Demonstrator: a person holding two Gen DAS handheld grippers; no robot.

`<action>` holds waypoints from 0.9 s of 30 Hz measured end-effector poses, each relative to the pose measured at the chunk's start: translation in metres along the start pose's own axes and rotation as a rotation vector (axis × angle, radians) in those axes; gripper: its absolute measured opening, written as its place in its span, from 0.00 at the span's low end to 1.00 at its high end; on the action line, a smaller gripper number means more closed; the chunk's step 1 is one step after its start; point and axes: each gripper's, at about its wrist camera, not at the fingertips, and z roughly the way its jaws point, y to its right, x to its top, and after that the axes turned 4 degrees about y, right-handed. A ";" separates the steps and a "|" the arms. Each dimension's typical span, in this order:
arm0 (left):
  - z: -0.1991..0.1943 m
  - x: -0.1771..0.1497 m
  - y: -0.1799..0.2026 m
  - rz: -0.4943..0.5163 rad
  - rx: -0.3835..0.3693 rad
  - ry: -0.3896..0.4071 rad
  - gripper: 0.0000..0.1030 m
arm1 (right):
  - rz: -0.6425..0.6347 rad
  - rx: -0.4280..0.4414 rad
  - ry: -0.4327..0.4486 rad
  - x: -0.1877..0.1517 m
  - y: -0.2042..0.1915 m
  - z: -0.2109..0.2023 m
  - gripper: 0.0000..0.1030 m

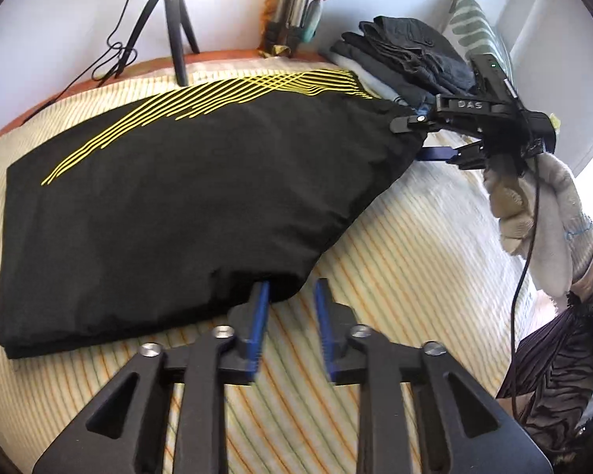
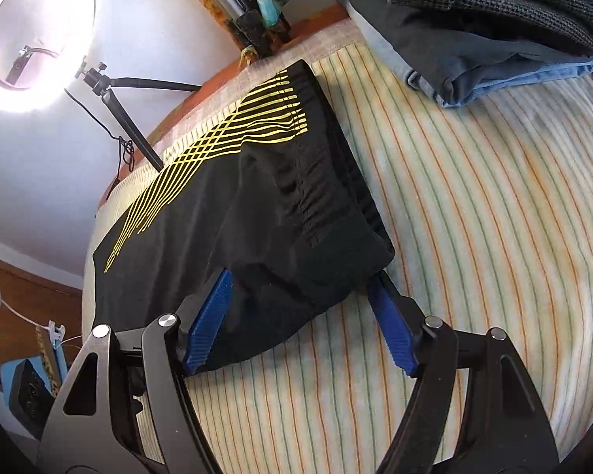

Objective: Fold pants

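Black pants (image 1: 170, 197) with yellow stripes lie folded on a striped mattress (image 1: 395, 268). My left gripper (image 1: 292, 296) is open at the near edge of the pants; its left finger tip is tucked under the fabric. My right gripper (image 2: 300, 280) is open around the waistband corner of the pants (image 2: 265, 205), one blue pad on top and one below the corner. In the left wrist view the right gripper (image 1: 419, 138) reaches in at the pants' far right corner, held by a gloved hand (image 1: 545, 213).
A pile of folded dark and denim clothes (image 2: 486, 31) sits at the far right corner of the mattress (image 2: 474, 217). A tripod (image 1: 170, 19) with a ring light (image 2: 39, 31) stands beyond the far edge. A wall lies behind.
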 end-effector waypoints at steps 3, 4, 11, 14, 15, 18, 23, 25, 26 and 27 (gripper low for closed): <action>0.006 0.000 0.003 -0.010 -0.012 -0.001 0.41 | 0.008 0.004 0.002 0.001 0.000 0.000 0.73; 0.008 0.000 0.003 -0.013 -0.029 -0.002 0.40 | 0.013 0.006 0.003 0.002 0.000 0.001 0.73; 0.016 -0.011 0.016 0.052 -0.058 -0.032 0.26 | -0.003 -0.006 0.032 0.006 -0.004 0.001 0.18; 0.013 -0.016 0.016 0.070 -0.052 -0.035 0.26 | -0.022 0.013 0.069 0.008 -0.011 -0.006 0.14; 0.011 -0.017 0.016 0.080 -0.046 -0.042 0.26 | -0.029 -0.003 0.068 0.007 -0.012 -0.005 0.14; 0.001 -0.018 0.012 0.087 -0.055 -0.060 0.26 | -0.010 -0.034 0.015 0.003 -0.008 0.005 0.17; -0.040 -0.002 0.012 0.101 -0.080 0.041 0.26 | 0.021 -0.001 0.013 0.003 0.004 0.003 0.29; -0.048 0.012 0.010 0.115 -0.010 0.110 0.26 | 0.032 0.005 0.031 0.003 0.007 -0.001 0.45; -0.045 0.015 0.008 0.121 0.018 0.115 0.26 | 0.044 0.017 0.040 0.003 0.008 -0.002 0.49; -0.038 0.021 0.006 0.136 0.071 0.119 0.26 | 0.052 0.024 0.040 0.003 0.008 -0.002 0.49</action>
